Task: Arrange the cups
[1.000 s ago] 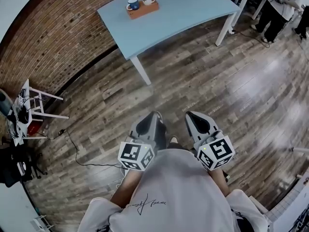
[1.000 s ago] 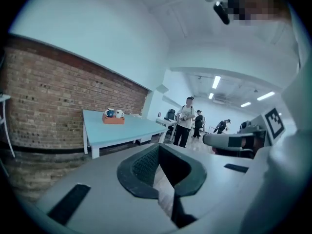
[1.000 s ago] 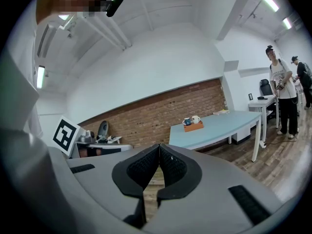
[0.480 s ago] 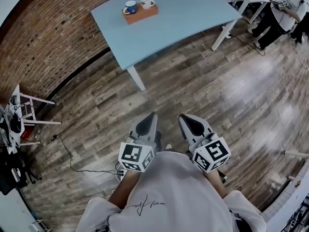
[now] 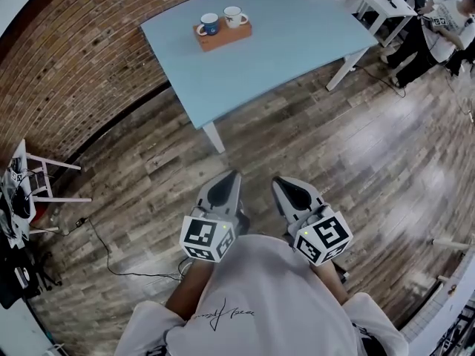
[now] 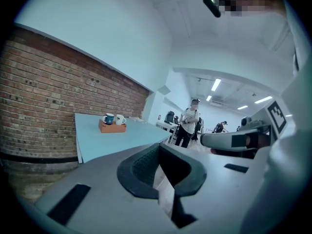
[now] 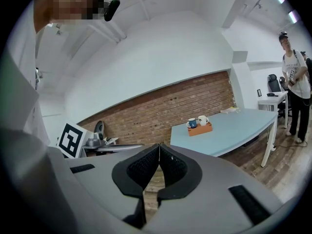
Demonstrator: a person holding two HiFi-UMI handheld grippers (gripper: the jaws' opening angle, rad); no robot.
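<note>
So far, nothing of the arranging seems to be done. The blue cup (image 5: 208, 24) and the white cup (image 5: 234, 16) stand close side by side on a small wooden block (image 5: 223, 35). Whether they touch each other, I cannot tell. The block lies near the far side of the light blue table (image 5: 297, 35), not far from the brick wall (image 5: 89, 58).

Both grippers are well apart from the table, over the wooden floor (image 5: 319, 147) and close to the person's body, and they point towards the cups. The left gripper (image 5: 226, 188) has its jaws pressed together with nothing between them. The right gripper (image 5: 289, 191) is the same, closed and empty.

In my judgement the whole task is still ahead. The person must first reach the table, then open a gripper, take a cup and put it where it belongs. Which order is wanted for the cups, the pictures do not show.
</note>
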